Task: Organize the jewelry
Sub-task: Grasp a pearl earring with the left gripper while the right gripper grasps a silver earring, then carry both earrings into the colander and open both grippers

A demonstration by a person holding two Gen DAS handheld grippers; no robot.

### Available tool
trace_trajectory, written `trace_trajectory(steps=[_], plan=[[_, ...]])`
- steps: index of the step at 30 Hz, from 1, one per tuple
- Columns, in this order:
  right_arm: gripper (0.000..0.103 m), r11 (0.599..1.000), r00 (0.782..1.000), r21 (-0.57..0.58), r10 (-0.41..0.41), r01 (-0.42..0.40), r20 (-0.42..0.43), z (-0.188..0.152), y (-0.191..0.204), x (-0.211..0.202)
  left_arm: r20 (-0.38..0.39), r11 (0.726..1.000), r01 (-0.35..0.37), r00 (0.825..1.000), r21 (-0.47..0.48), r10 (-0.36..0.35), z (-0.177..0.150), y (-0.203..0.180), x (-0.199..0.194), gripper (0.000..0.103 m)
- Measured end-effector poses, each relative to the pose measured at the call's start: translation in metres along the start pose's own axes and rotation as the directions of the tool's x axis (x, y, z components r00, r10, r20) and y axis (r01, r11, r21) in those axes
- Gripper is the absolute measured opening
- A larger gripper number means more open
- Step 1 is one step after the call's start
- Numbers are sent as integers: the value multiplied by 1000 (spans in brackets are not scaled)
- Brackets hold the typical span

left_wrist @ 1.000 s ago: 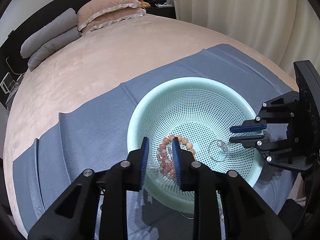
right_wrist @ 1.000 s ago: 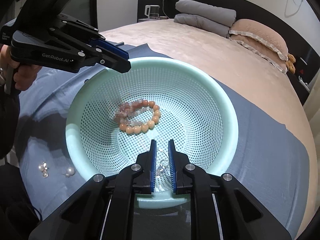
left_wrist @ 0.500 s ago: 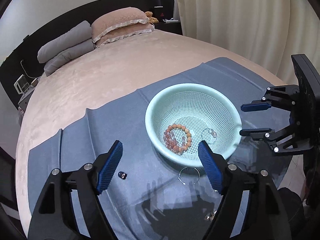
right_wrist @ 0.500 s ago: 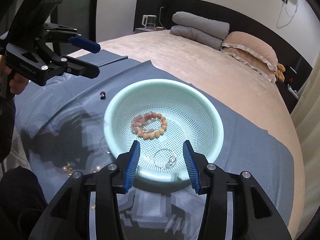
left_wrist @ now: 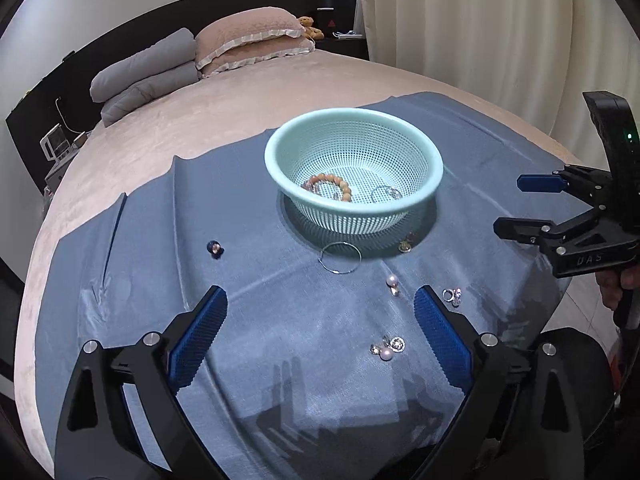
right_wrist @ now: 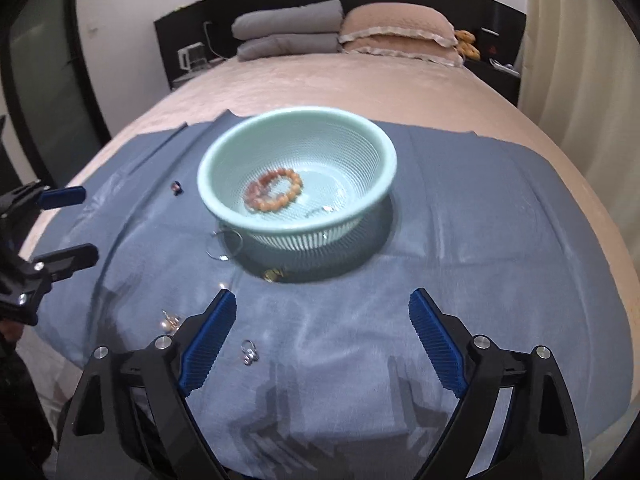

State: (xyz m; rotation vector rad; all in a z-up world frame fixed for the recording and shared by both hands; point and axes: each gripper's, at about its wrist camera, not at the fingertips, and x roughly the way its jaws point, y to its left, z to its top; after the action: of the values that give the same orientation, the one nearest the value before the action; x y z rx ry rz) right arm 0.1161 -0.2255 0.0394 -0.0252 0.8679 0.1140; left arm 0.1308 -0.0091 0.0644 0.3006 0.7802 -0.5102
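A mint perforated basket (left_wrist: 280,168) (right_wrist: 384,152) stands on a blue cloth (left_wrist: 280,340) (right_wrist: 460,220) on the bed. In it lie an orange bead bracelet (left_wrist: 334,185) (right_wrist: 276,192) and a thin silver bracelet (left_wrist: 385,193). On the cloth lie a silver hoop (left_wrist: 340,257) (right_wrist: 224,245), a gold piece (left_wrist: 406,245) (right_wrist: 273,275), pearl earrings (left_wrist: 392,282), a silver ring (left_wrist: 452,295) (right_wrist: 249,351), pearl and silver earrings (left_wrist: 387,347) and a dark ring (left_wrist: 215,248) (right_wrist: 176,188). My left gripper (left_wrist: 320,332) (right_wrist: 68,224) is open and empty, above the near cloth. My right gripper (right_wrist: 322,332) (left_wrist: 528,204) is open and empty, right of the basket.
Grey folded pillows (left_wrist: 144,80) (right_wrist: 288,32) and a pink pillow (left_wrist: 252,36) (right_wrist: 400,28) lie at the bed's head. A curtain (left_wrist: 500,32) hangs on the right. A black headboard (right_wrist: 180,32) stands behind.
Both grippers opened wide and pulled back and up out of the basket. The bead bracelet and thin silver bracelet stayed in the basket. More of the cloth and loose jewelry came into view.
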Motion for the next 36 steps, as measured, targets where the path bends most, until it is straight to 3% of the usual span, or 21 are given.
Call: trace_trajectory(steps=[2,4,9,13,18,20,22,28,36], plan=[[81,1000,999,-12,18,-18,-28,-10,7,10,-10,1000,10,1000,-5,-10,-13,-7,8,93],[68,999,997,-22,40,-42,-71,-20,14,21,-21,1000,8,1000,9,-8,-24,-16,17,92],[48,995,986,-51,81,-90,-148,-28,26,39,-109,998,18,994,55,-12,-42,-30,43,64],[42,993,982,-66,91,-103,-165,-28,28,44,-163,998,61,985,19,-57,-49,-24,63,42],[34,989,972,-66,116,-131,-204,-30,31,53,-172,996,89,981,10,-86,-52,-22,73,35],[31,988,971,-71,121,-139,-207,-29,33,55,-174,994,108,979,3,-106,-52,-20,74,20],[23,986,969,-82,126,-146,-210,-28,35,56,-177,993,120,977,0,-118,-52,-20,75,12],[5,977,964,-120,147,-176,-222,-29,46,55,-184,990,139,973,-25,-141,-50,-16,76,12],[2,981,968,-67,165,-180,-188,-28,34,42,-192,992,115,974,-52,-123,-52,-7,66,11]])
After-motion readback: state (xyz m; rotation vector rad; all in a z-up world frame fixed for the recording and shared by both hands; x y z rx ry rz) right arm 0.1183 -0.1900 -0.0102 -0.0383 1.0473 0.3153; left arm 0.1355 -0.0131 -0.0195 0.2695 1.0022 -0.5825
